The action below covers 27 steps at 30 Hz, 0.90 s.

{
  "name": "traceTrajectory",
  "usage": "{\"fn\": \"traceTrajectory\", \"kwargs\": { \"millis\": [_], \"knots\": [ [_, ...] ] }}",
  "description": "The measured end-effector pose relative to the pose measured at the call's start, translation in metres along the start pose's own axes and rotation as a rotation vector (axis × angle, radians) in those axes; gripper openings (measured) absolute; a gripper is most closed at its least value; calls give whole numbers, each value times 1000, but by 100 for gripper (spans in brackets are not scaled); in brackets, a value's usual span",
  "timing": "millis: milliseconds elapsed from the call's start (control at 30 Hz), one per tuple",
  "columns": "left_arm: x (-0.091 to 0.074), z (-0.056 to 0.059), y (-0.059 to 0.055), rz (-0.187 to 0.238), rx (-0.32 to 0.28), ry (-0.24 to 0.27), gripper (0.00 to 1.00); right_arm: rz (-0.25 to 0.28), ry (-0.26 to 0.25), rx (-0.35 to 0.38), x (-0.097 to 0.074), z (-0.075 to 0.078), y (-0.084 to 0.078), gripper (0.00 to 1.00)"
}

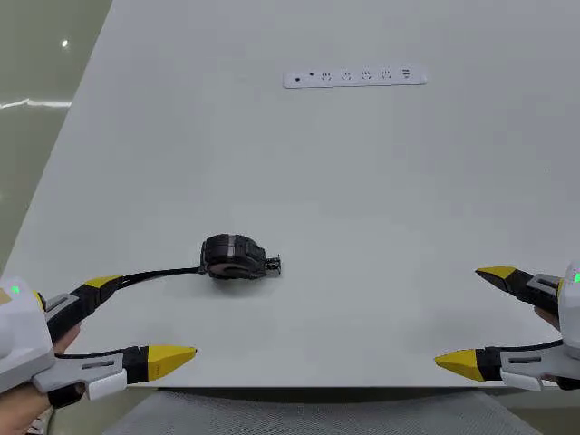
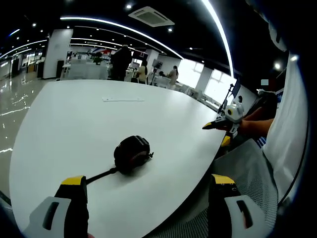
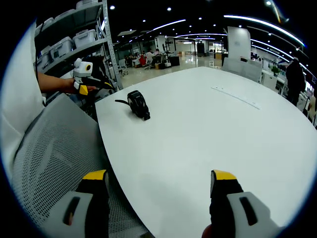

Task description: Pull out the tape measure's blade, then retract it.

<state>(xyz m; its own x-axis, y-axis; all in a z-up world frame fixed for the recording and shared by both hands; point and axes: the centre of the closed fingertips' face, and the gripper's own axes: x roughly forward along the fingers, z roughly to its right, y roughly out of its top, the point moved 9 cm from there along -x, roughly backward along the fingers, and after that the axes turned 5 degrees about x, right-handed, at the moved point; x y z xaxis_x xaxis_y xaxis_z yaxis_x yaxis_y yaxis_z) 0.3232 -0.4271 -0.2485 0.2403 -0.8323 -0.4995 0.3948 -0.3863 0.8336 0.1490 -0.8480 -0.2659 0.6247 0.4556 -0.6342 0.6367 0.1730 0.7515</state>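
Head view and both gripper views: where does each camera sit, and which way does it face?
Head view: on the headset, looking forward and down at the tape measure on the table; left claw and right claw, open, at the bottom corners.
Left gripper view: on the left claw, facing the tape measure; own jaws below, shirt at right.
Right gripper view: on the right claw, facing across the table; own jaws below, shirt at left.
Shared: each gripper view catches the other claw; all three show the tape measure.

No legible text, label or number on any surface in these views.
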Motion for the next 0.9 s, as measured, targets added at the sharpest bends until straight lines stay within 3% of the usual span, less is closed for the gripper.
{"fn": "traceTrajectory", "kwargs": {
  "millis": [633, 900],
  "knots": [
    [12, -5, 7, -35, 48, -49, 98, -25, 19, -22, 6, 8, 3, 84],
    [21, -9, 10, -69, 82, -72, 95, -30, 40, -34, 14, 12, 8, 83]
  ]
}}
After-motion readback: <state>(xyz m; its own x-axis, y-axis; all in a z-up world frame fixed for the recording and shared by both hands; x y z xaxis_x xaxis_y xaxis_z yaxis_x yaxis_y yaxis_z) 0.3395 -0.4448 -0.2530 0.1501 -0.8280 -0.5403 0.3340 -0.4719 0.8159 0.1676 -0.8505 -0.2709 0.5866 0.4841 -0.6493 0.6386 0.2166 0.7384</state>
